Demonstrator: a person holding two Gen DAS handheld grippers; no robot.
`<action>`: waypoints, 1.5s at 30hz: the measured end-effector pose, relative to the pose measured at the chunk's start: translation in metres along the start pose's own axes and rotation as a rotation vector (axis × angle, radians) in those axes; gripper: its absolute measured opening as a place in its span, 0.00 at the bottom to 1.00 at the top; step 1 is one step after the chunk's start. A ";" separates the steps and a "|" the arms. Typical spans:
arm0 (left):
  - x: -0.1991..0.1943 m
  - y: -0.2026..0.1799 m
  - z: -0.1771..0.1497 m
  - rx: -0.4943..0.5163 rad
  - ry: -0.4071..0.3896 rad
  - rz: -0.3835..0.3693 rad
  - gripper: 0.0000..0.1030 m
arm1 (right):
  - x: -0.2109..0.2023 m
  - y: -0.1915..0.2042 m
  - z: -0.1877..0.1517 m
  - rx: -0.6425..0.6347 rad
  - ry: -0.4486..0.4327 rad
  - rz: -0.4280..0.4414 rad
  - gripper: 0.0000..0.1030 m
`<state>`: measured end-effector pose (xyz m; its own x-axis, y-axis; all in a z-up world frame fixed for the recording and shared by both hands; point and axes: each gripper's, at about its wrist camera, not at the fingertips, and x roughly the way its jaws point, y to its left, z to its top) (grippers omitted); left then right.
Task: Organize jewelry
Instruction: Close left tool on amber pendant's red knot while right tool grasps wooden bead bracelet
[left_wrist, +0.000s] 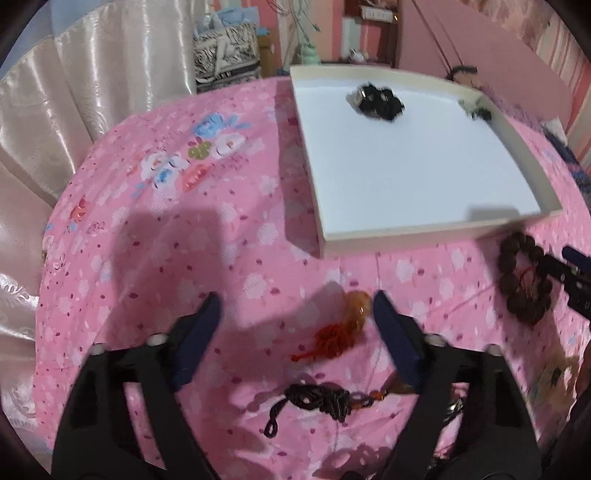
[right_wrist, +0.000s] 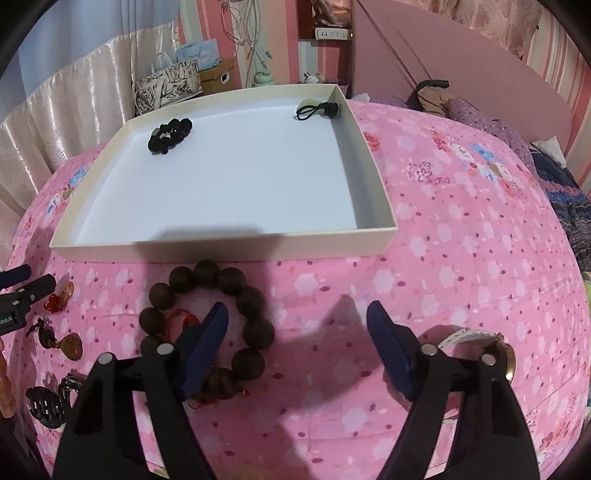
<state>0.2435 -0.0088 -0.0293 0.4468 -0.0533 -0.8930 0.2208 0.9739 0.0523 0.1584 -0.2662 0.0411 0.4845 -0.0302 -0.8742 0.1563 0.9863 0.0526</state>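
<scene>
A: Over the pink bedspread (right_wrist: 461, 258), the left gripper (left_wrist: 295, 314) and right gripper (right_wrist: 295, 325) hang part-open, holding nothing. Advice?

B: Straddle the orange pendant (left_wrist: 354, 310) and brown bead bracelet (right_wrist: 207, 325) squarely before closing.

A: Count?

B: Two dark pieces in the far white tray (right_wrist: 373, 177); one bracelet near.

Left gripper (left_wrist: 295, 314): you hold it tilted steeply downward, its jaws apart.
Left fingers (left_wrist: 199, 339): dark blue, nothing pressed between them.
Right gripper (right_wrist: 297, 321): you tilt it downward as well, its jaws spread.
Right fingers (right_wrist: 391, 350): dark blue, gripping nothing.
</scene>
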 end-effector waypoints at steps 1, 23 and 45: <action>0.002 -0.001 0.000 0.003 0.017 -0.003 0.65 | 0.000 0.001 0.000 -0.001 0.002 0.002 0.70; 0.009 -0.018 -0.010 0.066 0.099 -0.089 0.22 | 0.009 0.003 -0.007 0.000 0.049 0.039 0.49; 0.009 -0.014 -0.012 0.020 0.071 -0.072 0.15 | 0.010 0.015 -0.008 -0.033 0.003 0.036 0.22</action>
<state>0.2341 -0.0206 -0.0430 0.3667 -0.1064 -0.9242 0.2679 0.9634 -0.0046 0.1585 -0.2504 0.0289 0.4869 0.0058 -0.8735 0.1103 0.9916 0.0680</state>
